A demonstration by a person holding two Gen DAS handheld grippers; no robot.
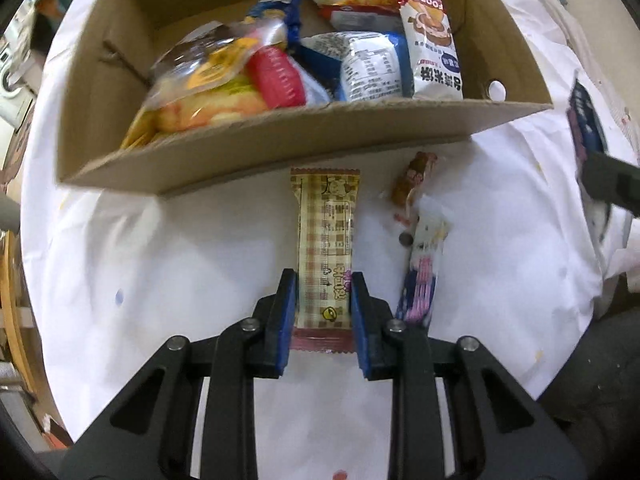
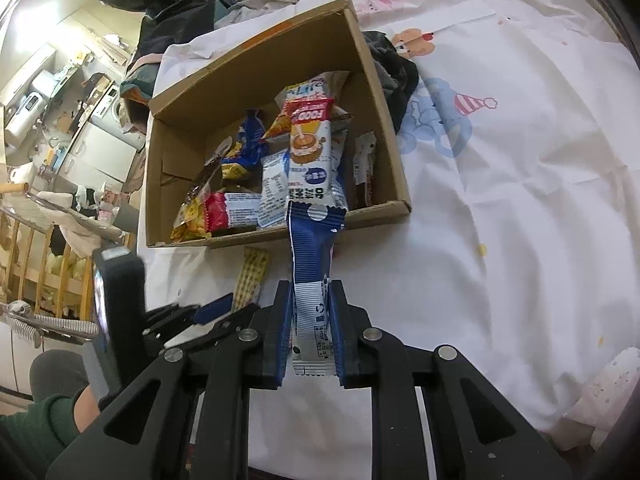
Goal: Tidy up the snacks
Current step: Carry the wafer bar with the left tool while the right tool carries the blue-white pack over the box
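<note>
Left gripper [image 1: 323, 290] clamps the checkered snack bar [image 1: 326, 248]; right gripper [image 2: 310, 300] pinches a blue packet [image 2: 312, 264], cardboard box [image 2: 384, 120] at twelve o'clock.

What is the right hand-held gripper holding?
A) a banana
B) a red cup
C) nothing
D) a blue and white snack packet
D. The right hand-held gripper is shut on the blue and white snack packet, held up in front of the cardboard box.

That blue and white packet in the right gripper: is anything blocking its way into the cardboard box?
Only the cardboard box's low near wall lies ahead of the blue and white packet held by the right gripper. The top is open, though other snacks already fill it.
</note>
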